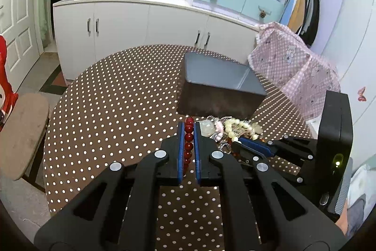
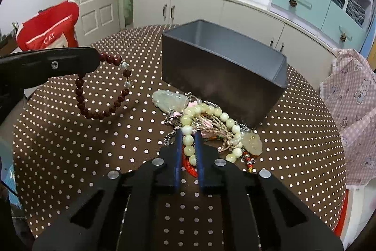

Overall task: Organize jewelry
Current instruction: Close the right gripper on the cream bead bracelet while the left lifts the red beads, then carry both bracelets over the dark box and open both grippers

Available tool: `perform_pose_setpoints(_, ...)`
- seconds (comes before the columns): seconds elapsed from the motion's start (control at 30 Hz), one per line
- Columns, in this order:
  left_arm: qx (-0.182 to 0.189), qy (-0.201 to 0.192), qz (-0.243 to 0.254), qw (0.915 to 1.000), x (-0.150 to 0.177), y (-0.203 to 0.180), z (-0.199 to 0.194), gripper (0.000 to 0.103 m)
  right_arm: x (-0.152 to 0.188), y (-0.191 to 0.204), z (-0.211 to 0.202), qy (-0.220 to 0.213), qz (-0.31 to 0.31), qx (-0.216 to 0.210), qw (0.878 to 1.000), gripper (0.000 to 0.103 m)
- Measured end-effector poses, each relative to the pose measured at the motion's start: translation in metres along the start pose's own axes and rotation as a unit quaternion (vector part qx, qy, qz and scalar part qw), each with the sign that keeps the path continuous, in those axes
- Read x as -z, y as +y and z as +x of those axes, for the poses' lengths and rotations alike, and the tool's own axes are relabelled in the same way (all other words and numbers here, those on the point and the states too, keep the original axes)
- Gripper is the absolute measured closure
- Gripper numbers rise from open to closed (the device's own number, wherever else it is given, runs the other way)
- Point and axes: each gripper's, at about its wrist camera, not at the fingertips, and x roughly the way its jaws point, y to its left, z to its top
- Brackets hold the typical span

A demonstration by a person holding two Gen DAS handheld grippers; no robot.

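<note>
Left gripper (image 1: 188, 131) pinches red bracelet (image 2: 103, 88) – box (image 2: 223, 67) floor hidden.

Between your left gripper's (image 1: 188, 127) matt black plastic fingers, lined with smooth blue pads (image 1: 180, 149), sit glossy dark-red beads (image 2: 101, 88) with a few clear glassy ones. Your right gripper (image 2: 188, 135) has the same matt black body with shiny round metal rivets, and it pinches smooth, milky pale-green beads (image 2: 206, 119). Just ahead of it lie a translucent carved stone (image 2: 169, 100), braided tan cord and bright metal chain. Beyond them, the box (image 2: 218, 77) looks matt dark outside and smooth grey inside. Under both tools, the dotted tablecloth (image 2: 94, 157) has a slight plastic sheen.
</note>
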Motion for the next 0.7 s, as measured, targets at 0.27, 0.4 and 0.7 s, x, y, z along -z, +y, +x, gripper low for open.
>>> perform_pose_setpoints(0.27,0.032,-0.029,0.013,0.9990,-0.020,-0.016,-0.020,0.095,-0.006,-0.024,-0.041,-0.040,0.044,-0.028,0.998,0.095)
perform_pose_setpoints(0.4,0.049,-0.041,0.025,0.9976,-0.034,-0.031,-0.023,0.095,-0.013,-0.040,-0.059,-0.064,0.067,-0.040,0.995,0.095)
perform_pose_setpoints(0.7,0.050,-0.056,0.046,0.9961,-0.058,-0.047,-0.009,0.095,-0.040,-0.063,-0.090,-0.119,0.083,-0.054,0.988,0.095)
